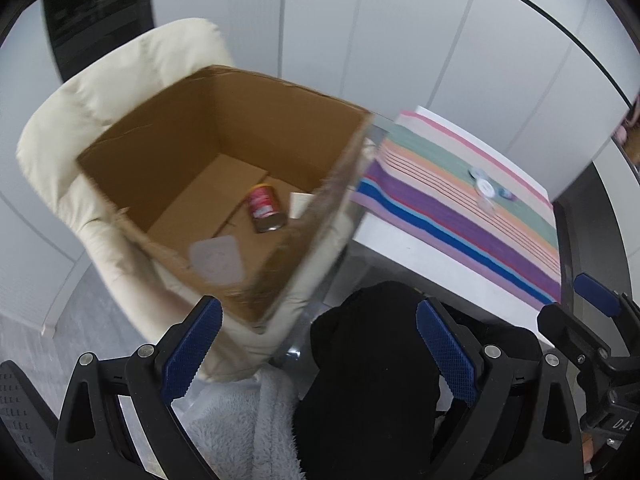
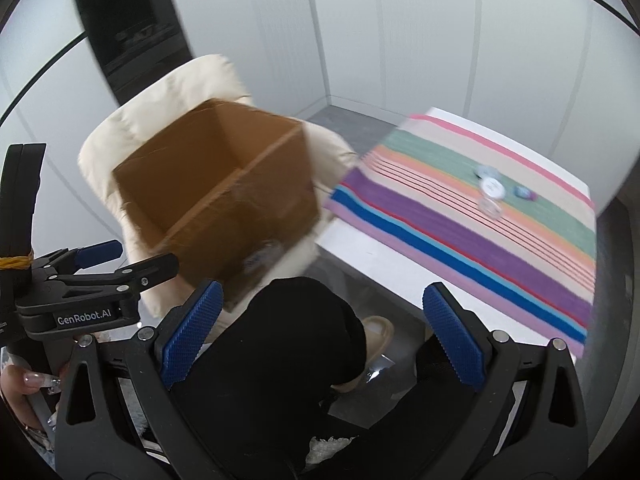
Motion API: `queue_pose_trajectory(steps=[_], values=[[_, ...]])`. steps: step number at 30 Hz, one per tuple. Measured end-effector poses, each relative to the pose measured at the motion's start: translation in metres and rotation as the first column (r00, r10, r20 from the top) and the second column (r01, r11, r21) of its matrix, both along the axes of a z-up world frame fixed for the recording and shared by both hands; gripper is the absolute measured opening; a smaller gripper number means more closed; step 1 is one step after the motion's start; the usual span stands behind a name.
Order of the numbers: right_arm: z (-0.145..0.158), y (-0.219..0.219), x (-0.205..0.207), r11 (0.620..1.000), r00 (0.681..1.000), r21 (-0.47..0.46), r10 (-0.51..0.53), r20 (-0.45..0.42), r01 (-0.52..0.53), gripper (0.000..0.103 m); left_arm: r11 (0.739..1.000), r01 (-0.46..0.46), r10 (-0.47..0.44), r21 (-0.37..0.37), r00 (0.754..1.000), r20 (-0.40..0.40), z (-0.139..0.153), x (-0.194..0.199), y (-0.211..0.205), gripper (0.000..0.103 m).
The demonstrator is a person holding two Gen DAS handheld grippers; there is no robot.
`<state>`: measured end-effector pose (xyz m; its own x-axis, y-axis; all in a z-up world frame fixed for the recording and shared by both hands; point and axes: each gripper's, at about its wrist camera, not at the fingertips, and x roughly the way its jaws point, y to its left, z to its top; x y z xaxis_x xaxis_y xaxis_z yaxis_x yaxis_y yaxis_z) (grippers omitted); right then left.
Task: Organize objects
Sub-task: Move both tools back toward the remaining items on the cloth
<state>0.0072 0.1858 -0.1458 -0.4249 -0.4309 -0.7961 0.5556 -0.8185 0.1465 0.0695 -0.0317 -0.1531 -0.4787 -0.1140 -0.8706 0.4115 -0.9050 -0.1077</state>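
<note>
An open cardboard box [image 1: 192,148] [image 2: 224,184] sits on a cream armchair [image 1: 116,92] [image 2: 132,128]. Inside it lie a red can [image 1: 265,208], a clear flat lid [image 1: 218,258] and a pale card [image 1: 300,204]. On the striped cloth [image 1: 460,216] [image 2: 480,232] over a white table rest a few small items: a white round lid [image 1: 486,187] [image 2: 493,189], a clear cup [image 2: 490,207] and small blue-grey pieces [image 2: 524,193]. My left gripper [image 1: 320,354] is open and empty, held low in front of the box. My right gripper [image 2: 320,336] is open and empty too, over the person's black-clad knee [image 2: 288,320].
The left tool [image 2: 80,280] shows at the left of the right wrist view, with a hand [image 2: 20,392] on it. Light panel walls stand behind. A grey fleece [image 1: 248,428] and a beige slipper [image 2: 378,334] lie low. A dark chair [image 1: 20,400] is at the lower left.
</note>
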Motion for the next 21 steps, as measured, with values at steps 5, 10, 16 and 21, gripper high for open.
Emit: queue_pose_trajectory(steps=[5,10,16,21], values=[[-0.005,0.041,-0.007,0.995,0.995,0.007,-0.102,0.014,0.102,0.102,0.996,0.084,-0.084,0.004,0.997,0.001,-0.002,-0.024,0.03,0.099],[-0.011,0.089,-0.011,0.977,0.977,0.029,-0.213,0.026,0.212,0.102,0.982,0.19,-0.19,0.013,0.982,0.01,-0.01,-0.056,0.071,0.099],[-0.023,0.159,-0.016,0.926,0.924,0.026,-0.377,0.063,0.376,0.102,0.952,0.307,-0.307,-0.011,0.951,0.016,-0.015,-0.089,0.123,0.099],[-0.044,0.216,-0.028,0.863,0.856,0.013,-0.504,0.115,0.506,0.102,0.928,0.371,-0.371,-0.02,0.928,0.018,-0.022,-0.111,0.152,0.099]])
